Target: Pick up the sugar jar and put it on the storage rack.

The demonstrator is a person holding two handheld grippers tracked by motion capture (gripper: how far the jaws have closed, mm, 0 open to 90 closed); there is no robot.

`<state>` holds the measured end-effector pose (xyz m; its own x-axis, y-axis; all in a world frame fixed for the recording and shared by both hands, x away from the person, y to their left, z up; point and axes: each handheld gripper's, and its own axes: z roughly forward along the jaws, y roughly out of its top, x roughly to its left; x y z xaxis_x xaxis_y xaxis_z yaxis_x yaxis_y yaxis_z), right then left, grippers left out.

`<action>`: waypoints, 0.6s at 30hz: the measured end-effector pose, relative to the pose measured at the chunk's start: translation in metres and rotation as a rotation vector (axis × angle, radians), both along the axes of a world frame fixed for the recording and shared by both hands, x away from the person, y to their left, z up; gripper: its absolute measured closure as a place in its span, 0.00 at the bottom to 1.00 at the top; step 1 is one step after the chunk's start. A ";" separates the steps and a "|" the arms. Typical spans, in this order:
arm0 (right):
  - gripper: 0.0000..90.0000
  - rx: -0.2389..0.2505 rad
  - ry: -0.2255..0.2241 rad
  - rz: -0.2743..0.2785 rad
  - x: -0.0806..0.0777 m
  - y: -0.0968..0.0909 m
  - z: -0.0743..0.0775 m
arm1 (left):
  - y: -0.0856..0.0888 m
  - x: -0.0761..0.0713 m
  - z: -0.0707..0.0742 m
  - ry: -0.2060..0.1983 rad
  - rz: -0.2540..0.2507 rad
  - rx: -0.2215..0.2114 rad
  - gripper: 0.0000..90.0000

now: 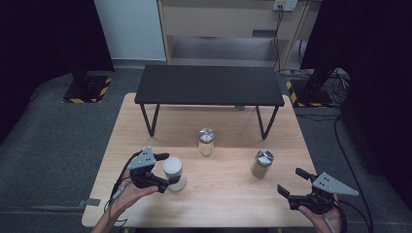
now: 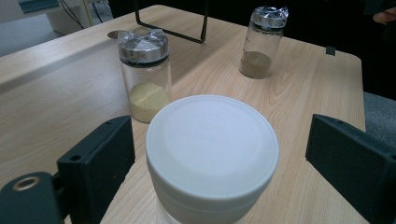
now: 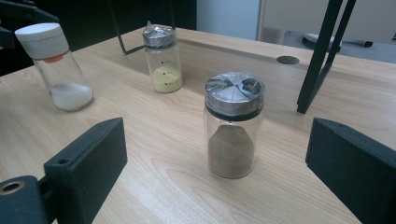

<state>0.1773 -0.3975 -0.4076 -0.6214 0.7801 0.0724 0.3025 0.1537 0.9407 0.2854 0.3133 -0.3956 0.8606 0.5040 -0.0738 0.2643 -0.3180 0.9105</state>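
Now the left gripper (image 1: 170,169) stands at the left front part of the table (image 1: 223,194), around the white-lid jar (image 1: 174,173). Its jaws are wide, one on each side of the lid, and the left gripper view shows a small gap between each pad and the lid, so they do not press it. This jar stands upright on the wood. In the left gripper view its white lid (image 2: 212,142) hides almost all of the glass below, and the bottom edge of the picture cuts the jar off. In the right gripper view the same jar shows at the far left with some white powder at the bottom; an orange part sits just under the lid, but I cannot tell what it is.

Further right, near the middle of the table, stands the yellow jar (image 1: 206,141) with a metal lid, just in front of the black shelf (image 1: 209,85). The shelf legs are cut off at the top in both gripper views.

To the right of it is the brown jar (image 1: 262,164), also upright, with a shiny lid; what covers this lid is hard to make out.

At the right front corner the right gripper (image 1: 291,182) is held in a hand, well apart from the brown jar. Its jaws are wide open and hold nothing; in the right gripper view the brown jar (image 3: 233,125) stands farther off between them.
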 end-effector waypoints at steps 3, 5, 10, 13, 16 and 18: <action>0.07 0.000 -0.001 0.000 0.000 0.000 0.000 | -0.002 0.002 -0.003 0.003 -0.001 0.000 0.08; 0.07 0.000 -0.001 0.000 0.000 0.000 0.000 | -0.003 0.003 -0.005 0.000 -0.001 0.004 0.10; 0.07 0.002 -0.001 -0.001 0.000 0.000 0.000 | -0.004 0.003 -0.009 -0.002 0.007 0.005 0.12; 0.07 0.002 -0.001 -0.001 0.000 0.000 0.000 | -0.003 0.002 -0.011 -0.010 0.010 0.007 0.16; 0.07 0.004 -0.001 -0.002 0.000 0.000 0.000 | -0.001 0.000 -0.012 -0.026 0.000 -0.003 0.25; 0.07 0.004 0.000 -0.003 0.000 0.000 0.000 | -0.002 -0.001 -0.012 -0.036 0.003 0.005 0.30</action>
